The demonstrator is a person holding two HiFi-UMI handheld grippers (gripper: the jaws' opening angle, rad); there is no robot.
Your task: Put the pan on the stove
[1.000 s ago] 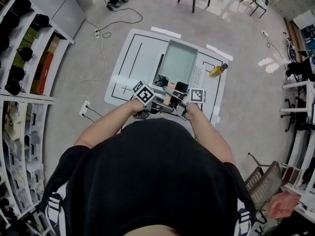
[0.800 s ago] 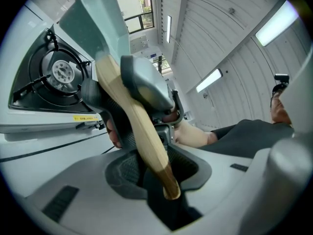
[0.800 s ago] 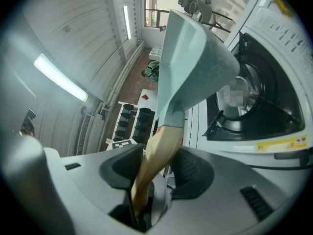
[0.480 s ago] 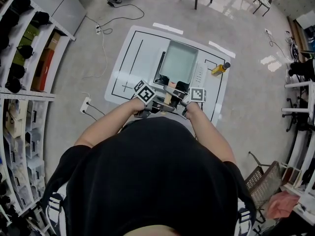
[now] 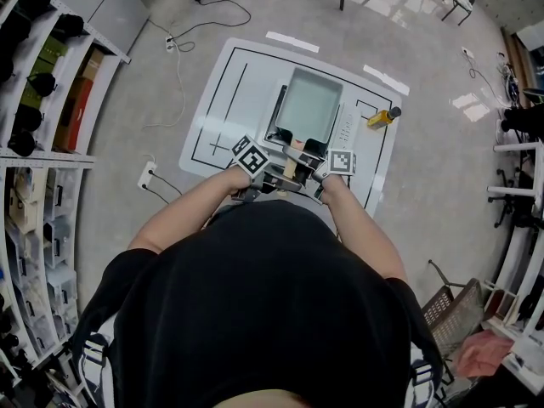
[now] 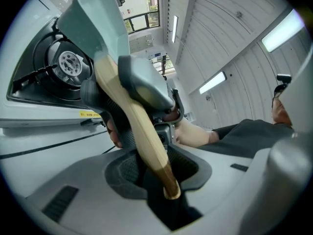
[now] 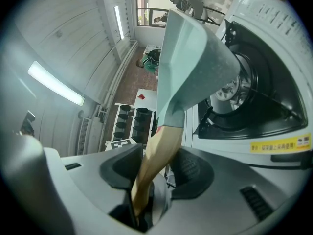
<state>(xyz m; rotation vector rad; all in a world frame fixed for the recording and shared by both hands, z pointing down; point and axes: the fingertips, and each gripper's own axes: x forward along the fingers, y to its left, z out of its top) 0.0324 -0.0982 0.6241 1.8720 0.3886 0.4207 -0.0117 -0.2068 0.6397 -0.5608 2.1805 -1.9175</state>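
The pan is held over the stove. Its wooden handle, run off the stove's near side, is clamped by left gripper and right gripper.

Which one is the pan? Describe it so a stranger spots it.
Find the white table marked with black lines; the stove sits at its middle. The pan over it is square, pale green, with a wooden handle, unlike the yellow bottle.

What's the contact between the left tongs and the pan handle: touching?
Touching. The left gripper view shows the pan handle clamped between the left tongs, with both pads pressed against the wood.
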